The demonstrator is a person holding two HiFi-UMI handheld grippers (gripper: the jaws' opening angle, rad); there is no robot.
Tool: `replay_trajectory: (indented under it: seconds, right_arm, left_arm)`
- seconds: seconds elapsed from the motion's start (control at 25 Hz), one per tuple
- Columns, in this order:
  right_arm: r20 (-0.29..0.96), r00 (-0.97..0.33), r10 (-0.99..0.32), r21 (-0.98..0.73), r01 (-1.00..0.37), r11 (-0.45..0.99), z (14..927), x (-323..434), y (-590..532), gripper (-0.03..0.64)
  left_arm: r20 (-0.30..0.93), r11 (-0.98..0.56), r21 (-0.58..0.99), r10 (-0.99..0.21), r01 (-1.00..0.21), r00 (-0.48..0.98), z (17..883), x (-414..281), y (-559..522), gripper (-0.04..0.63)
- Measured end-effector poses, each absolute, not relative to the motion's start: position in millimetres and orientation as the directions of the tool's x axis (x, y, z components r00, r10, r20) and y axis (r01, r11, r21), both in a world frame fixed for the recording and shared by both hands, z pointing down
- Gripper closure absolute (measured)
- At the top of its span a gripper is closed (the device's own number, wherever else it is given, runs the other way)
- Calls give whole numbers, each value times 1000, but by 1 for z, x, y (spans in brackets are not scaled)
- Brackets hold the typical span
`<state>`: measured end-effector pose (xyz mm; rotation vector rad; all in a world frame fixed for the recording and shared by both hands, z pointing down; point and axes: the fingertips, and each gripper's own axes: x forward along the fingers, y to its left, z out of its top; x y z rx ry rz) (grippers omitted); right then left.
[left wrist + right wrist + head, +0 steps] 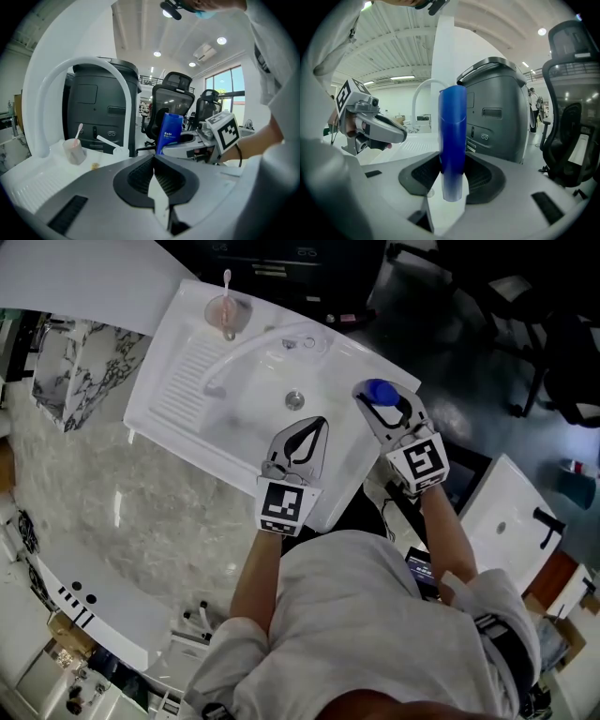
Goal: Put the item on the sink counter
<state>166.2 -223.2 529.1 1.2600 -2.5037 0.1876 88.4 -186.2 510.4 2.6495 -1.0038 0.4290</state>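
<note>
Item: blue bottle (378,390), held in the right tongs (382,409) at the right-hand rim of the white sink (187,381), to the right of the drain (294,400). Orientation: the long axis is set close to upright, with a slight lean; in the head view only the rounded upper end is seen, pointing up towards the camera. In the right gripper view the bottle (452,140) is shown as a tall blue column that crosses the tongs (452,177) from top to bottom, its paler lower end hanging out below the pads. Which end carries the cap cannot be told, and contact between the lower end and the sink is not shown. Right tongs: partly open and clamped on the bottle, one ribbed pad pressed to each side of its body. Left tongs (316,427): held over the front part of the sink, just to the left of the bottle and apart from it; in the left gripper view the tongs (153,161) are seen brought together with nothing between them, and the bottle (169,132) is seen beyond them, white print on its face. Other entries: arched white faucet (246,351) at the back of the sink; pink cup (226,313) with a toothbrush at the sink's far left corner; marbled worktop (122,502) beside the sink on the left.
</note>
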Motion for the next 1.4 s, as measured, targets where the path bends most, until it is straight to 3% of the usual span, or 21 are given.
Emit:
replay_trajectory:
  seconds: [0.72,1.4]
  right_arm:
    - [373,-612,-698,29,-744,668,556,153,-254,462]
    - [380,-611,-694,4,-750,662,589,170,-272,462]
  left_arm:
    - [402,-578,159,-702,-800,588,535,52,-206,586]
    - [453,-559,167,-688,-812,567,571,73,-203,586]
